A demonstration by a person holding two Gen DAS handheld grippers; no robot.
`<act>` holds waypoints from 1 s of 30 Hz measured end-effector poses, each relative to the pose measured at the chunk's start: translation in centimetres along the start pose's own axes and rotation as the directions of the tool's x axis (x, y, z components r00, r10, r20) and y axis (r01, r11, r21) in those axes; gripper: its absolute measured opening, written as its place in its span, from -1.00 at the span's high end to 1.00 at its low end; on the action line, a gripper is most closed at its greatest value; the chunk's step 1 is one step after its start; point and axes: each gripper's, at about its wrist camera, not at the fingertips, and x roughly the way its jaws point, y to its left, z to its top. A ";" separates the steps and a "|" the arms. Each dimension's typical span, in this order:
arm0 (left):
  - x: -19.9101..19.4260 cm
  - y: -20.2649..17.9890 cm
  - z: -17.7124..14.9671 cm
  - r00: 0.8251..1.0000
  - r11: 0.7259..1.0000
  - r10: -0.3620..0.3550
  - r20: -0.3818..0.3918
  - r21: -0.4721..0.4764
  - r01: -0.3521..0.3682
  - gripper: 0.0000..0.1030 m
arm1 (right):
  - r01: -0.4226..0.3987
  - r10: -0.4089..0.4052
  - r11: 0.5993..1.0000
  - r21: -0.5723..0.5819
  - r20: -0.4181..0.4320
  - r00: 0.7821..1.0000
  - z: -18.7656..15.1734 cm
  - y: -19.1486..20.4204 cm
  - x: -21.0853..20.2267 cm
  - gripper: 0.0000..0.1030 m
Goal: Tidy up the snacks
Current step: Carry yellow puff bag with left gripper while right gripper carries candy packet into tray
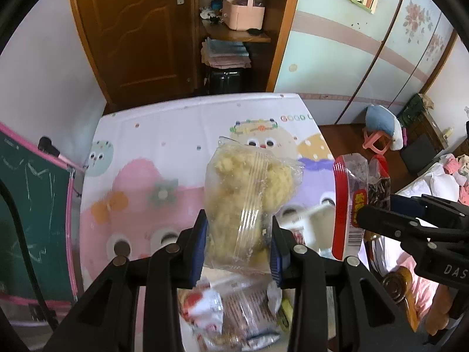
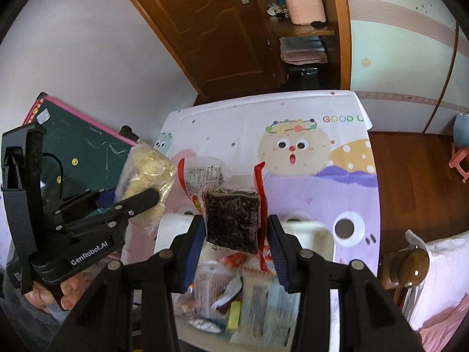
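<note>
My left gripper (image 1: 239, 246) is shut on a clear bag of pale yellow crumbly snack (image 1: 246, 199) and holds it above the table; the same bag shows in the right wrist view (image 2: 146, 176). My right gripper (image 2: 234, 240) is shut on a red-edged packet of dark snack (image 2: 233, 220), also lifted; it appears at the right in the left wrist view (image 1: 351, 202). Below both lies a pile of several snack packets (image 2: 234, 296) in a white bin (image 2: 310, 231).
The table wears a cartoon-print cloth (image 1: 164, 152). A green chalkboard with a pink frame (image 1: 32, 205) leans at the left. A wooden bedpost knob (image 2: 410, 267) and bedding stand at the right. A door and shelves are behind the table.
</note>
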 end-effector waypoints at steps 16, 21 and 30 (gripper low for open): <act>-1.9 -1.6 -8.8 0.999 0.998 0.033 0.000 -0.052 -0.033 0.33 | 0.042 -0.044 0.994 0.099 0.019 0.999 -7.3 0.1 -2.2 0.15; -1.1 -2.1 -10.1 0.999 0.998 0.048 -0.025 -0.049 -0.049 0.33 | 0.046 -0.044 0.990 0.133 -0.015 0.999 -8.6 -0.1 -1.3 0.14; -0.2 -2.5 -11.0 0.997 0.997 0.057 -0.057 -0.049 -0.060 0.32 | 0.092 -0.088 0.991 0.102 -0.041 0.995 -9.7 0.5 -0.4 0.08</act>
